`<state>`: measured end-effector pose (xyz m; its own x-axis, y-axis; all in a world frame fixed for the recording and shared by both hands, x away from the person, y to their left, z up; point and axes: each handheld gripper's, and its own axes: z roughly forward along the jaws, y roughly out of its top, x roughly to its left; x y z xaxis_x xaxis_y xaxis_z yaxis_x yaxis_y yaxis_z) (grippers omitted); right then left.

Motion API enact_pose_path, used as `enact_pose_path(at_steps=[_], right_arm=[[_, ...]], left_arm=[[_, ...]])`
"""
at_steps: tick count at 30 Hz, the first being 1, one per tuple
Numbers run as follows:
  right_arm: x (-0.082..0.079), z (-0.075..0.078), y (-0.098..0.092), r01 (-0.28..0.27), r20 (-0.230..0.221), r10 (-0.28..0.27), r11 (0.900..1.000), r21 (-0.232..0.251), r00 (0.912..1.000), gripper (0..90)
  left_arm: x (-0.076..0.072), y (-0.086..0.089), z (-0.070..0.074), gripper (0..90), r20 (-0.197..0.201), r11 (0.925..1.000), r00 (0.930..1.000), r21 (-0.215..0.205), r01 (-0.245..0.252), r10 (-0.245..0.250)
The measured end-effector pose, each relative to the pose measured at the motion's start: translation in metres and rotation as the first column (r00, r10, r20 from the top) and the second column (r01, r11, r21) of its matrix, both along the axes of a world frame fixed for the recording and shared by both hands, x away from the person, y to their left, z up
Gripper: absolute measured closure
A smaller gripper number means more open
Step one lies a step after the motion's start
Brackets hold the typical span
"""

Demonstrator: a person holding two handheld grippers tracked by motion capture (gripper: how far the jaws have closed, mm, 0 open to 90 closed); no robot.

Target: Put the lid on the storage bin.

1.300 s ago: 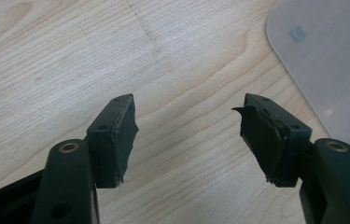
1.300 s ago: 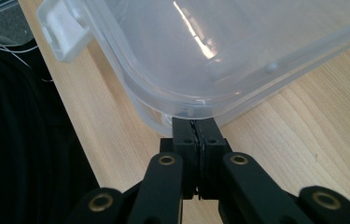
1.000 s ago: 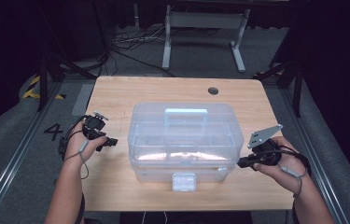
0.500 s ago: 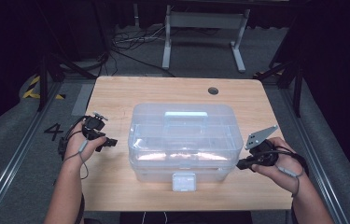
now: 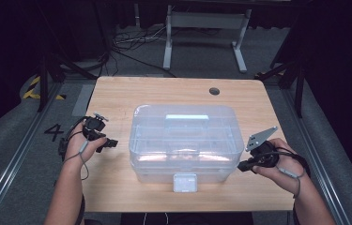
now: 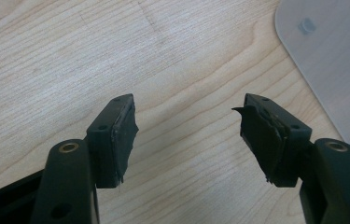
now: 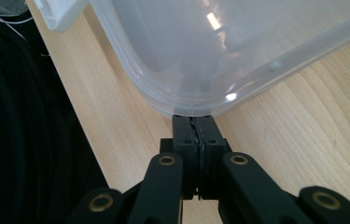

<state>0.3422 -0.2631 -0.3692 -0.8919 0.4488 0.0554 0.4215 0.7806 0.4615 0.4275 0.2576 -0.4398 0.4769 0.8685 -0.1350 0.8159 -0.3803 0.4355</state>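
Note:
A clear plastic storage box (image 5: 183, 140) with a closed lid, a top handle and a white front latch (image 5: 185, 182) stands in the middle of the wooden table (image 5: 164, 93). My left gripper (image 5: 110, 143) rests left of the box, its jaws pointing toward it. In the left gripper view it (image 6: 189, 128) stands open over bare wood, with the box's corner (image 6: 331, 60) ahead at the right. My right gripper (image 5: 241, 166) sits at the box's near right corner. The right gripper view shows it (image 7: 195, 123) shut with nothing between the jaws, its tips right at the box's rounded rim (image 7: 210, 51).
A small round hole (image 5: 214, 91) lies in the table near the far right. The table's near edge (image 7: 70, 112) runs just left of my right gripper. Beyond the table are a dark floor, cables and a white metal stand (image 5: 202, 28).

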Motion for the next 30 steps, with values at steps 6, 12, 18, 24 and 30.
enact_pose_path(at_steps=[6, 12, 18, 24, 30], right_arm=[[-0.001, 0.001, -0.004, -0.002, -0.018, 0.002, 1.000, 0.000, 0.9998, 89.3], [-0.003, 0.008, -0.010, 0.006, -0.003, -0.006, 1.000, 0.016, 1.0000, 89.0], [-0.005, 0.021, -0.019, 0.005, 0.031, -0.007, 0.998, 0.068, 0.9995, 88.1], [-0.003, 0.035, -0.028, 0.005, 0.065, -0.014, 0.991, 0.131, 0.9978, 87.1], [0.004, 0.044, -0.036, 0.026, 0.099, -0.048, 0.977, 0.214, 0.9939, 85.1]], left_arm=[[0.000, 0.000, 0.000, 36.4, -0.006, 1.0000, 1.0000, -0.008, -0.003, 0.003], [-0.001, 0.001, 0.000, 36.4, 0.002, 0.9999, 0.9999, -0.011, -0.012, 0.012], [-0.008, 0.001, 0.002, 36.2, 0.010, 0.9998, 0.9999, -0.018, -0.007, 0.008], [-0.017, 0.005, 0.003, 36.0, 0.020, 0.9993, 0.9997, -0.034, -0.017, 0.017], [-0.025, 0.010, 0.004, 35.9, 0.022, 0.9988, 0.9993, -0.041, -0.029, 0.030]])
